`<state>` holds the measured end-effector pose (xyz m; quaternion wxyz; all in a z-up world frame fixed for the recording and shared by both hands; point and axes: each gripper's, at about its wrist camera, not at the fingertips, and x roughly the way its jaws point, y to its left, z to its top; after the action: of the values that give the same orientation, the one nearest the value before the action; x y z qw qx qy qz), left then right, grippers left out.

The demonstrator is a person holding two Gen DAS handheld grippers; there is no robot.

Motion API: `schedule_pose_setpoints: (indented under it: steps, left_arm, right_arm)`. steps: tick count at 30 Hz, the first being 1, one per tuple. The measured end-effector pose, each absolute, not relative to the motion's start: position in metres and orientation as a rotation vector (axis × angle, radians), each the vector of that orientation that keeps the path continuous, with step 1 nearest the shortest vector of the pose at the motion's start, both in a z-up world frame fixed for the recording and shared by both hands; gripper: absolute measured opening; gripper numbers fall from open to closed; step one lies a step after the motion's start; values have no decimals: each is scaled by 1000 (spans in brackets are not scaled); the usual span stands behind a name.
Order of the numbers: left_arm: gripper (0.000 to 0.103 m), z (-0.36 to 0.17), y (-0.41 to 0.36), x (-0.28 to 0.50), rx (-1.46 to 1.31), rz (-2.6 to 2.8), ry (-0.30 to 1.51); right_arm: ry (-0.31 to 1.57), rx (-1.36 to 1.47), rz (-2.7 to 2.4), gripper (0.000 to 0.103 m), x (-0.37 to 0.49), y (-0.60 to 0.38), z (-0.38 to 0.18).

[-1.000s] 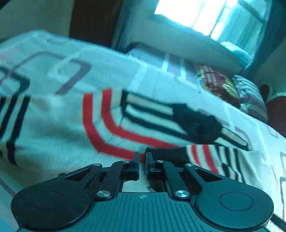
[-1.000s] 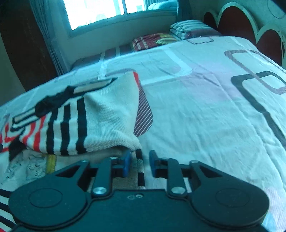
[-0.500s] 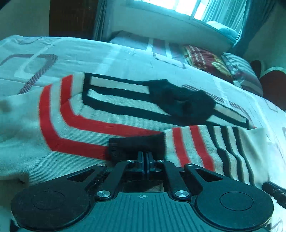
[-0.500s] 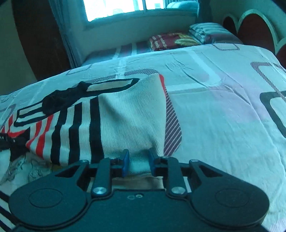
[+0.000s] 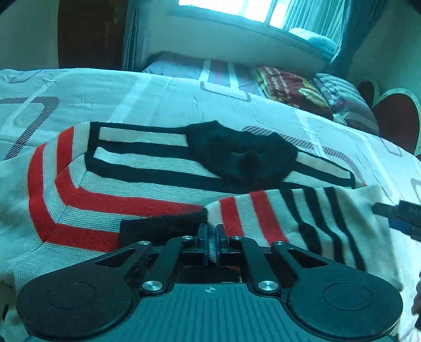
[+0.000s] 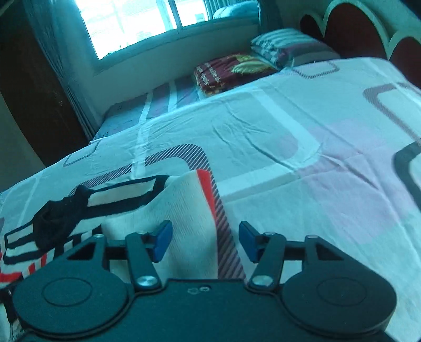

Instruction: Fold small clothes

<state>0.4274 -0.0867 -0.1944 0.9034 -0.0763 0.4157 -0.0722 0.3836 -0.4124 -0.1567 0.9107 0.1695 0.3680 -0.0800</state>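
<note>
A small white knit sweater [image 5: 147,189] with red and black stripes and a black collar [image 5: 242,155] lies on the bed. One sleeve [image 5: 289,215] is folded across its front. My left gripper [image 5: 210,236] is nearly shut on the sleeve's black cuff [image 5: 163,226]. My right gripper [image 6: 205,239] is open and empty just above the sweater's right edge [image 6: 184,210]. Its blue-tipped fingers also show at the right edge of the left wrist view [image 5: 402,218].
The bed sheet [image 6: 302,171] is pale with rounded-rectangle patterns and stretches to the right. Pillows [image 6: 286,47] and a dark red cushion [image 6: 226,73] lie at the head, by the headboard [image 6: 350,29]. A window [image 6: 136,23] and a dark door [image 5: 89,31] stand behind.
My right gripper has opened, let go of the sweater's edge and lifted a little. My left gripper stays closed on the sleeve cuff, with the sleeve laid over the sweater's front.
</note>
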Motion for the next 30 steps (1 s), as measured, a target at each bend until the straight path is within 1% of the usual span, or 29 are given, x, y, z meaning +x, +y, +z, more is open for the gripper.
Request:
schedule_pose_setpoints:
  steps: [1,2,5,7,8,9,11,12,13,15,19,20,21,23,25,26,28,29,30]
  left_arm:
    - [6,-195,-85,427,-161,-150,858]
    - [6,-195,-84,427,-157,-142,860]
    - [6,-196,-83,423,-135,-114,853]
    - [6,-197,-83,418,-132,-97,842]
    - [6,-198,-82,415,-137,-86,833]
    - [6,-199,-82,413,-141,-81,826]
    - [6,-199,-83,411,-129,-75,816]
    - [6,-199,-83,411,-128,-70,818]
    - [6,-197,-82,411,-131,-67,824]
    - [6,-193,-78,409,-151,-60,828]
    - [7,-184,-71,398,-174,-25,828]
    - [9,-185,-72,397,-166,-27,831]
    - [15,-188,-74,397,-140,-25,833]
    - [15,-192,-77,398,-102,-27,826]
    - [15,-192,-76,398,-97,-31,826]
    - [15,-190,-74,398,-108,-34,840]
    - [15,-182,-64,393,-164,-24,856]
    - [16,-179,-58,387,-189,-16,851]
    - [18,-177,-51,382,-208,-8,854]
  right_arm:
    - [764,357,-161,41,388,-413,-160]
    - [750,375,-152,33,389,-414,-161]
    - [718,331,-135,19,388,-405,-153]
    - [678,268,-121,18,385,-396,-146]
    - [687,233,-132,17,387,-396,-150]
    - [720,212,-156,18,394,-400,-158]
    - [706,212,-157,20,393,-408,-165]
    - [710,181,-159,23,393,-406,-164]
    - [718,174,-165,24,392,-404,-162]
    - [706,214,-179,32,383,-405,-150]
    - [672,177,-121,34,360,-384,-131]
    - [670,175,-92,36,356,-375,-130]
    - [678,169,-61,36,352,-366,-130]
    - [706,124,-15,37,347,-344,-138]
    - [768,77,11,40,347,-327,-155]
    - [756,31,4,42,343,-321,-158]
    - [764,8,12,46,340,-312,-152]
    - [755,39,34,47,337,-311,-147]
    - [748,61,48,48,335,-309,-142]
